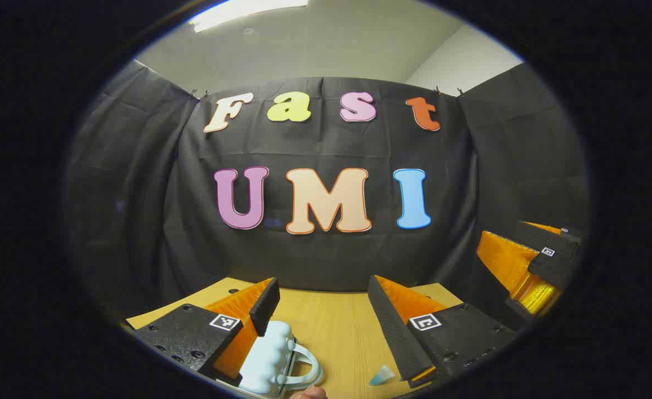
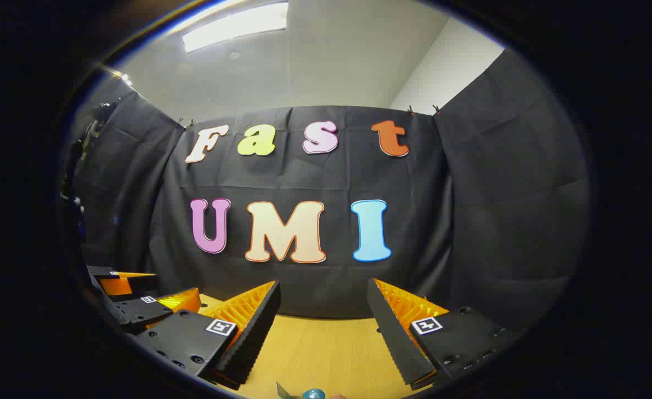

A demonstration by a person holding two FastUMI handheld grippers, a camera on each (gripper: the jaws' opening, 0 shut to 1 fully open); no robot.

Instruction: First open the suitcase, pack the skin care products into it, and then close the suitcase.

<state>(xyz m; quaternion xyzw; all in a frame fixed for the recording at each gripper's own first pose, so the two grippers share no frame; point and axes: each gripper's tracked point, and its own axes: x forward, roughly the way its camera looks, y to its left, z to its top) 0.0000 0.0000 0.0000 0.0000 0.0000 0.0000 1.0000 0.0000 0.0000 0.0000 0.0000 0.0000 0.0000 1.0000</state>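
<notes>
Tabletop (image 1: 331,327) of light wood runs forward between both sets of fingers to the foot of the black cloth wall (image 1: 326,144); white ceiling with a light panel (image 2: 237,25) stands above the cloth. In the left gripper view the left gripper (image 1: 323,302) is held above the table with its jaws spread wide and nothing between them. A pale blue suitcase (image 1: 273,360) with a ribbed shell and a looped handle lies low on the table, partly hidden under the inner edge of the left-hand finger and reaching a short way into the gap; whether finger and case touch cannot be told. The lid appears shut. A small translucent blue item (image 1: 382,376), too small to identify, lies on the wood just inside the right-hand finger. The right gripper (image 1: 530,266) shows farther off beyond the right-hand finger, raised off the table. In the right gripper view the right gripper (image 2: 323,303) likewise has its jaws wide apart and empty over bare wood. A teal object (image 2: 312,394), cut off by the lower edge, lies between the fingers, near the camera. The left gripper (image 2: 137,299) appears beyond the left-hand finger.
</notes>
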